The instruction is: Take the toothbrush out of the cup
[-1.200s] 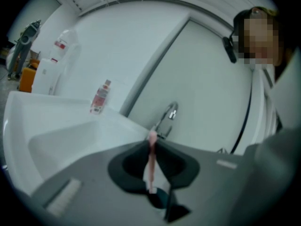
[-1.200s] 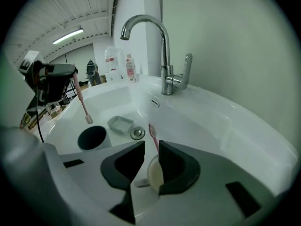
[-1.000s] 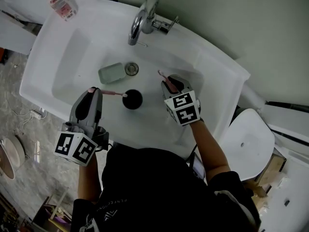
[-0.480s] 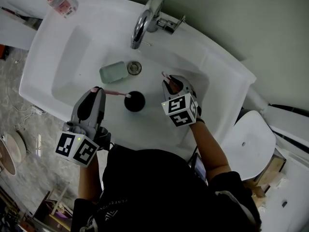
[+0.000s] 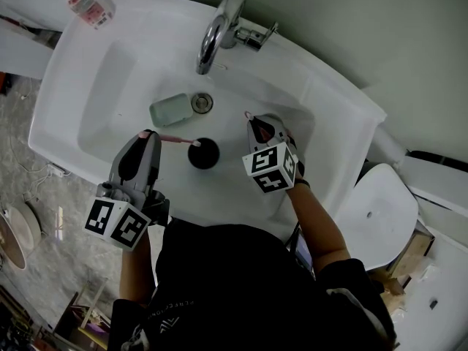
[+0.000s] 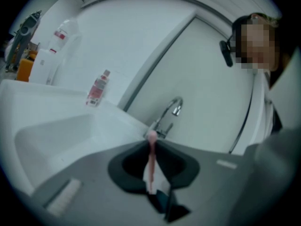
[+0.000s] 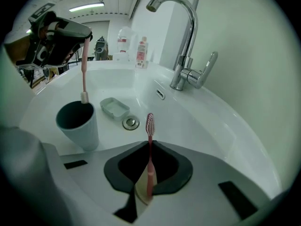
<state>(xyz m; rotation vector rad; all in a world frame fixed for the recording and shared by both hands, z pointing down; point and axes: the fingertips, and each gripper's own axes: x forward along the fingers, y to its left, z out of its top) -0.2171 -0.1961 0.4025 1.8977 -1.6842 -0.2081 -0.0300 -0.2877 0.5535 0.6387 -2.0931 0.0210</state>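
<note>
Pink plastic clamped in the left tongs (image 5: 150, 135): the pink toothbrush (image 5: 175, 140), pinched by the handle end and reaching across to the dark cup (image 5: 202, 153), bristle head right at the cup's rim. Seen from the right gripper view, head at mouth level rather than down inside. Touching the rim or just clear of it: impossible to tell. Cup upright in the basin of the white sink (image 5: 95, 86), toward the front edge and about midway along it.

Hardly anything different on that side over the last second: same grip, same reach, head at the same spot on the rim. Only real change on the right: right tongs (image 5: 256, 125) rolled a little, marker cube turned with them, otherwise parked over the basin toward the right edge. Closed there on a second toothbrush (image 5: 247, 115), handle pinched, bristles pointing toward the back edge.

For the task, as a judgement: extraction all but done, paused at the rim rather than finished. Needs one small draw of the head away from the cup's mouth to count as out. Worth watching for bristles snagging the lip and tipping the cup.

Elsewhere as before: soap dish (image 5: 170, 110) and drain (image 5: 199, 102) just behind the cup, faucet (image 5: 212, 35) at the back edge, bottle (image 5: 89, 4) on the far left corner.
</note>
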